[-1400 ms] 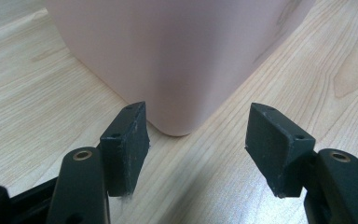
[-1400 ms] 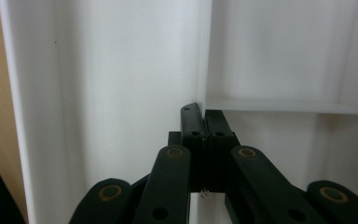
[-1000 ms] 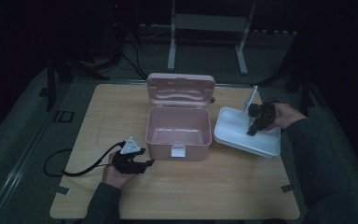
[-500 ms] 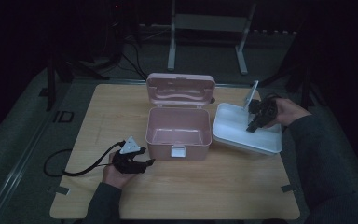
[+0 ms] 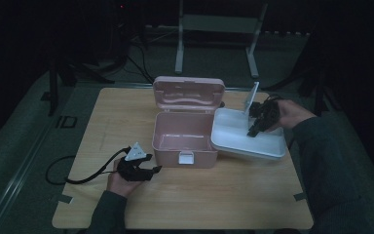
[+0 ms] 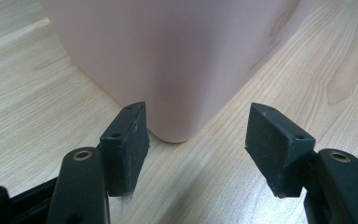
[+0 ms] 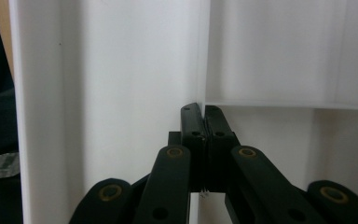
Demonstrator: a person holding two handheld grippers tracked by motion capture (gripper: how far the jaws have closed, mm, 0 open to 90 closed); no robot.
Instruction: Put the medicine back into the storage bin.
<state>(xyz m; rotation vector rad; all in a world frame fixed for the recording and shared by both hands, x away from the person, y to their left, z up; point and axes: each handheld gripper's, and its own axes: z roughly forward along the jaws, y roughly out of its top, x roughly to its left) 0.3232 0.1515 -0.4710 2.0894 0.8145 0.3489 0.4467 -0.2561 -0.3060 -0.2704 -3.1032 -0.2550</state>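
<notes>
Right gripper view: your right gripper [image 7: 204, 122] has its jaws pressed together on a thin inner wall of the white tray [image 7: 121, 70], clamped on that divider. High view puts the white tray [image 5: 233, 136] on the table's right half, touching the right side of the pink box [image 5: 182, 141], with one end tilted; your right gripper [image 5: 254, 127] reaches down into it from the far right. The pink box stands open at mid-table, lid [image 5: 187, 92] upright at the back, a white latch on its front. Your left gripper [image 5: 151, 170] rests on the wooden table [image 5: 199, 200] just beside the box's front left corner; the left gripper view shows its jaws apart, nothing between them, facing that rounded corner
</notes>
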